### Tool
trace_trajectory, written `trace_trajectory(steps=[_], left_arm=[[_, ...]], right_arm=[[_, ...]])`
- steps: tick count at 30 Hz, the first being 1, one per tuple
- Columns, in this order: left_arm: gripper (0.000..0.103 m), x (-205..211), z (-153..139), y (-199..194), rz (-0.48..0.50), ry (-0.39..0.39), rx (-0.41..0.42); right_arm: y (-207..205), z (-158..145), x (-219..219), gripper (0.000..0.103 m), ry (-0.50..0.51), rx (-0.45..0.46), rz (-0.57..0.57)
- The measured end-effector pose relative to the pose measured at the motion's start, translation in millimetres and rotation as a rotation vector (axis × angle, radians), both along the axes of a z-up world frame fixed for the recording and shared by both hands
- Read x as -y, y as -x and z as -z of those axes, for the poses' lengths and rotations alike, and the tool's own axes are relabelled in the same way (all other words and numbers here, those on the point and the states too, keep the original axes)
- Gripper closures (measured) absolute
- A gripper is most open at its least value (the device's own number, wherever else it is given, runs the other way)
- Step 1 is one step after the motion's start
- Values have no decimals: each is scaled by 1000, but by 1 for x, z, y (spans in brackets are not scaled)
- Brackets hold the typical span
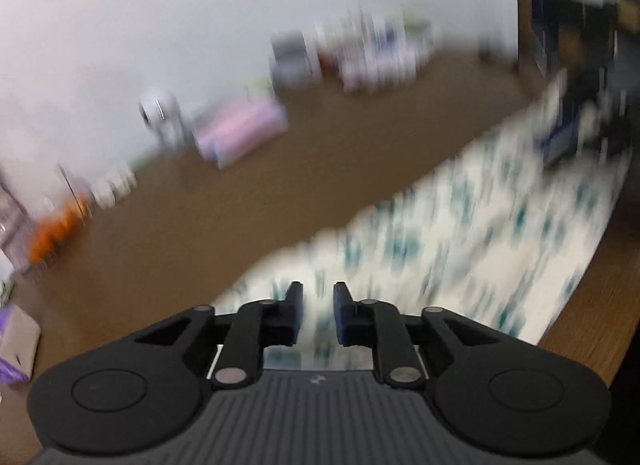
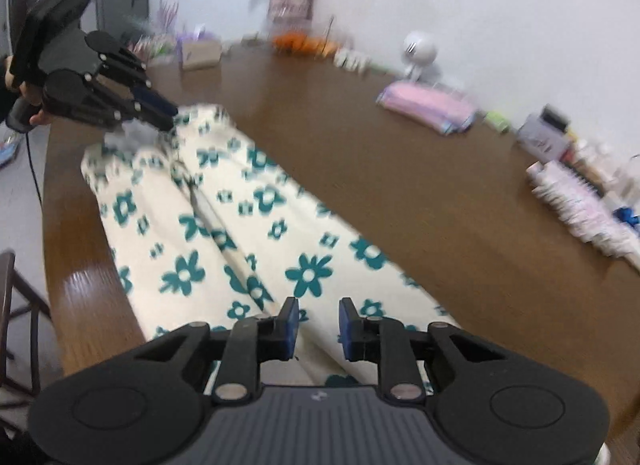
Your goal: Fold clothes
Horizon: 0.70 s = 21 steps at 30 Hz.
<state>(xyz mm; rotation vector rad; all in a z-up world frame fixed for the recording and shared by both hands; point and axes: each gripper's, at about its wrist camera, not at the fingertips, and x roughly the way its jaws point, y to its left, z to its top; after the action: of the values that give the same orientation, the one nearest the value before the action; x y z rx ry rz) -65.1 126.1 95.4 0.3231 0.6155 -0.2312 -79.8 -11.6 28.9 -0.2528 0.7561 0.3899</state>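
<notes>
Cream trousers with teal flowers [image 2: 248, 225] lie stretched along the brown table [image 2: 400, 169], legs side by side. My right gripper [image 2: 318, 307] hovers open over the near end of the trousers, nothing between its fingers. My left gripper [image 2: 170, 115] appears in the right wrist view at the far end of the trousers, just above the waist, held by a hand [image 2: 32, 105]. In the blurred left wrist view the left gripper [image 1: 318, 290] is open above the trousers [image 1: 460, 249].
Along the wall side of the table stand a folded pink towel [image 2: 428, 105], a white round figure [image 2: 420, 51], orange items [image 2: 304, 43], a small box [image 2: 200, 53] and packets [image 2: 580, 201]. A chair [image 2: 16, 305] stands at the table's left edge.
</notes>
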Motion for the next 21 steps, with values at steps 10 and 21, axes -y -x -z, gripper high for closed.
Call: trace_trajectory(steps=[10, 21], left_arm=[[72, 42, 60, -8, 145, -26, -172], [74, 20, 77, -2, 36, 153, -177]], right_arm=[[85, -11, 58, 73, -20, 167, 192], [53, 7, 74, 76, -193, 221, 385]])
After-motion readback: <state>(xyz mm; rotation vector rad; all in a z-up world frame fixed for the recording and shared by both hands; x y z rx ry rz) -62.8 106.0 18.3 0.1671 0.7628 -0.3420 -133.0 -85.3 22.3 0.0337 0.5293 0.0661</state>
